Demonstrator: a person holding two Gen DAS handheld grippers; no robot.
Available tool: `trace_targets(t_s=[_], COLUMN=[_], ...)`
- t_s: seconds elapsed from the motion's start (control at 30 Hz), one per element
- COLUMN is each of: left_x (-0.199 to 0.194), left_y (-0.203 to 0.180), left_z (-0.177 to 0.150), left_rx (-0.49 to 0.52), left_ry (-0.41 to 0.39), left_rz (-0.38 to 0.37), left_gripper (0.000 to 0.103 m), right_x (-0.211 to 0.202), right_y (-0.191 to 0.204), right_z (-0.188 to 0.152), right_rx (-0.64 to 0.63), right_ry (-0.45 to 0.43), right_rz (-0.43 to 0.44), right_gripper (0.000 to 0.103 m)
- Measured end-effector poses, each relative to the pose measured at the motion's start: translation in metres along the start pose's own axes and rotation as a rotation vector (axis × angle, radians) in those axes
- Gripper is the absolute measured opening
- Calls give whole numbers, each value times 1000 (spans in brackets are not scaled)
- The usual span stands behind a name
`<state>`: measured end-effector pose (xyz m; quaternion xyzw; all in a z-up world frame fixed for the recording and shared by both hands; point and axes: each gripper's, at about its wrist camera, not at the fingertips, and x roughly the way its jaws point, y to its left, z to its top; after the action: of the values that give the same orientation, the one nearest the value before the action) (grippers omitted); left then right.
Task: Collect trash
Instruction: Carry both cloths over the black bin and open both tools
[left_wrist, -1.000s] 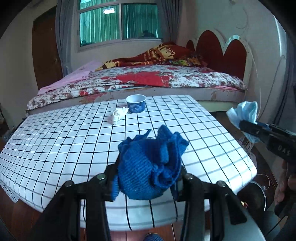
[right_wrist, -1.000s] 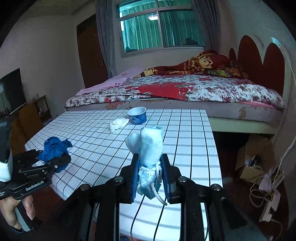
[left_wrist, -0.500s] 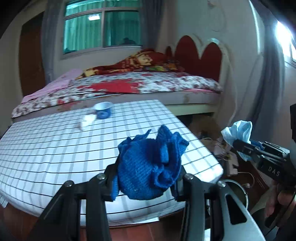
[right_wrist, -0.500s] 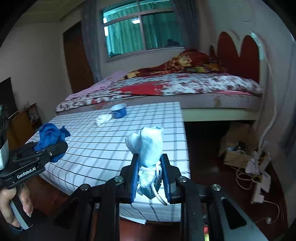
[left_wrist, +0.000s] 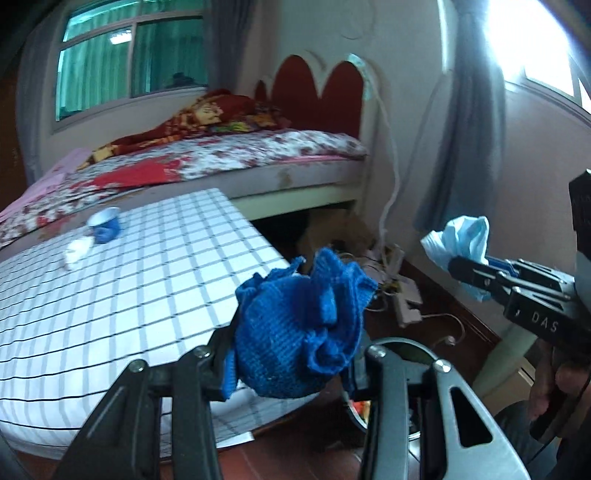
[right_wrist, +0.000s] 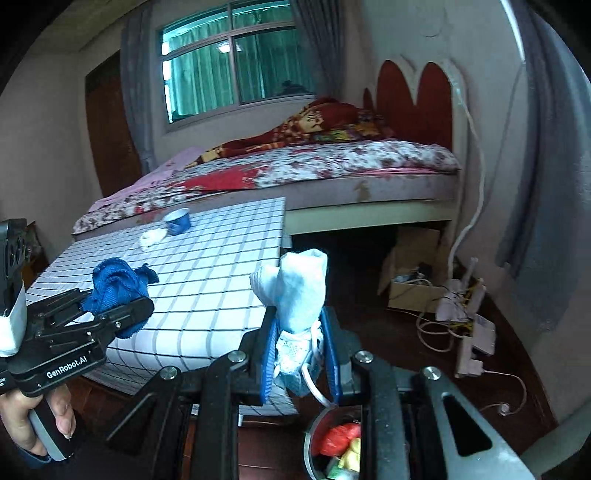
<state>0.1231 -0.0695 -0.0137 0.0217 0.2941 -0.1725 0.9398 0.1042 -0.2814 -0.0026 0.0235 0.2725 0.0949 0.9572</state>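
Your left gripper (left_wrist: 291, 363) is clamped on a bunched blue knitted cloth (left_wrist: 301, 332), and your right gripper (right_wrist: 300, 354) is pinched on a crumpled pale-blue face mask (right_wrist: 301, 295); both are held in the air off the near corner of the checkered table (right_wrist: 207, 266), with the trash bin (right_wrist: 314, 435) low in front of the right gripper. Both pieces look light, soft and floppy, so they will likely sag and may snag on the pads when you let go, and the mask's ear loop (right_wrist: 314, 387) hangs loose below the jaws. A crumpled white tissue (right_wrist: 151, 236) beside a small blue cup (right_wrist: 178, 220) is on the table; judge it feather-light and take it by pinching its bunched middle.
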Motion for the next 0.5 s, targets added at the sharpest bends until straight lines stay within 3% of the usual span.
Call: trace_targets(t_s=[0.37,0.5], left_x=[28,47], left_y=[-65,-84], left_z=[-18,-28], left_rx=[73,93], left_ry=[80,143], left_rz=[-115,-204], left_gripper=[43,43], right_x=[-17,-14], right_y=[-60,-84], right_z=[-35,-56], right_rx=[69,81], right_ry=[45,94], right_rz=[-91,-113], right_gripper=[24,24])
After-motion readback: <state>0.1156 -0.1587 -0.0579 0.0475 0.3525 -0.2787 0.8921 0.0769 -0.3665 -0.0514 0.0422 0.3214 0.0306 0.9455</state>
